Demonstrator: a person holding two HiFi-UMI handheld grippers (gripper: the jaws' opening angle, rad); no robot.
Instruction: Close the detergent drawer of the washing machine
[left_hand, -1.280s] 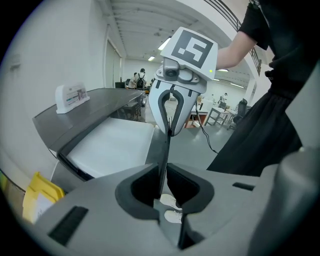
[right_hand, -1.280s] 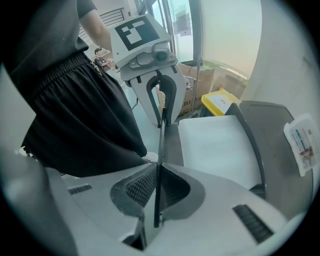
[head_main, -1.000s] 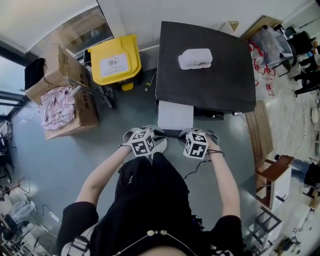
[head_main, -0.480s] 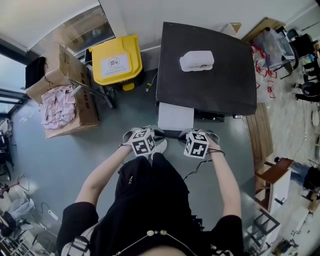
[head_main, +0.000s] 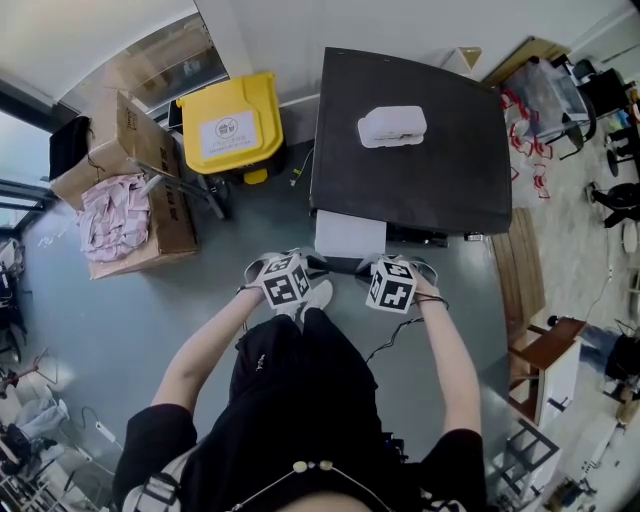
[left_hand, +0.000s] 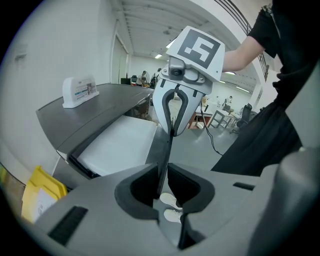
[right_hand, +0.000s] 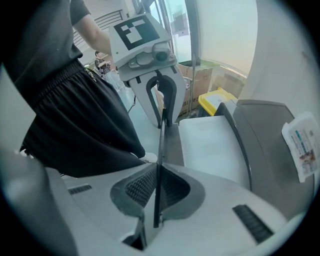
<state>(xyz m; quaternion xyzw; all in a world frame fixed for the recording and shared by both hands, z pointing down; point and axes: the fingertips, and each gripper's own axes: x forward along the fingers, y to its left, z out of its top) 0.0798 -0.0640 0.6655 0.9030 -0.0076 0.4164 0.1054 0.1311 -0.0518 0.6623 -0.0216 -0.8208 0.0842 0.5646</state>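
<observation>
The washing machine (head_main: 440, 190) shows its dark top, and its white detergent drawer (head_main: 350, 235) stands pulled out at the front left. The drawer's thin dark front panel (left_hand: 167, 145) runs edge-on between both grippers. My left gripper (left_hand: 162, 185) straddles the panel's left end; its jaws are opening, with slim gaps beside the plate. My right gripper (right_hand: 157, 192) is shut on the panel's right end, its ribbed pads pressed on it. In the head view the left gripper (head_main: 312, 268) and the right gripper (head_main: 368, 268) flank the drawer front.
A small white box (head_main: 392, 125) lies on the machine's top. A yellow bin (head_main: 232, 125) and a cardboard box of cloth (head_main: 125, 215) stand to the left. A wooden board (head_main: 512, 260) lies at the machine's right. The person's legs are right behind the grippers.
</observation>
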